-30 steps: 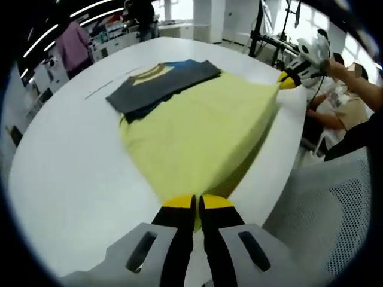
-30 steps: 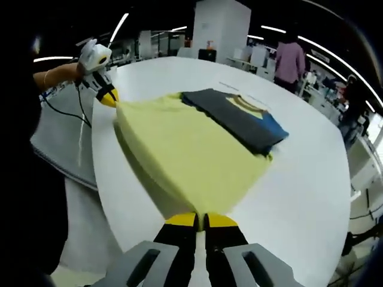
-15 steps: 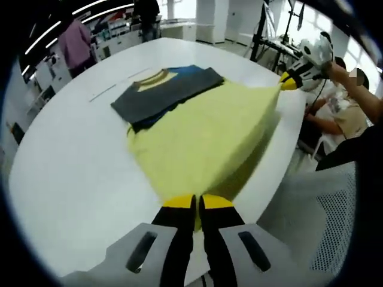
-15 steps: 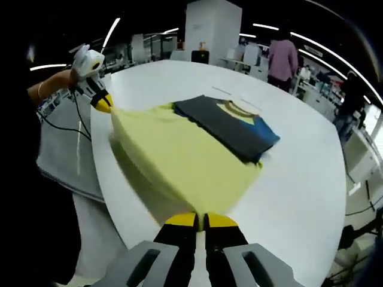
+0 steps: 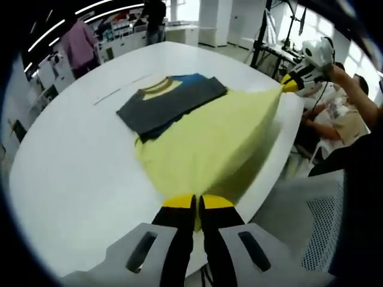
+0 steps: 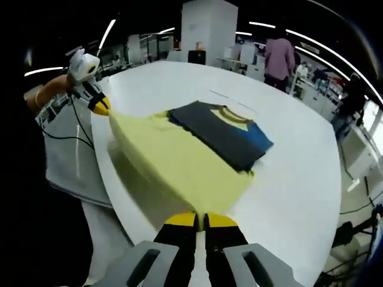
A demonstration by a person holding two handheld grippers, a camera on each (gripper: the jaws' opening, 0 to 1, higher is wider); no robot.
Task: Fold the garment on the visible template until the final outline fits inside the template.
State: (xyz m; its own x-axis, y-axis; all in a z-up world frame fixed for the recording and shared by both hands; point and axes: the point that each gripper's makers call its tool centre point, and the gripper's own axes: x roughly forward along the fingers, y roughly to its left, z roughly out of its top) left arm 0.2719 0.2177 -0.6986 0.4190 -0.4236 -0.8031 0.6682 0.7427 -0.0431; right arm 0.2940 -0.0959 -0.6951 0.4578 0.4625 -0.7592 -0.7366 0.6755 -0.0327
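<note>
Left gripper view
Table: a large white table (image 5: 72, 179) runs across the picture.
Garment: a pale yellow garment (image 5: 209, 137) with its upper part folded over in dark grey, blue and a yellow collar lies on the table; its near edge is lifted off the surface and stretched taut.
Left gripper: the left gripper (image 5: 196, 203) rises from the bottom, its yellow-tipped jaws pressed together on one corner of the yellow hem.
Right gripper: the right gripper (image 5: 289, 84) shows at upper right, held by a hand, its yellow tip meeting the other corner of the hem.
Template: a thin line (image 5: 122, 88) on the table beyond the garment; too faint to tell more.
Background: a person in pink (image 5: 81, 45) stands far off.

Right gripper view
Garment: the same garment (image 6: 179, 164) reaches from the bottom jaws to the far corner, its folded dark part resting on the table (image 6: 299, 173).
Right gripper: the right gripper (image 6: 200, 222) is clamped on the near hem corner.
Left gripper: the left gripper (image 6: 100, 109) at upper left pinches the other corner.
</note>
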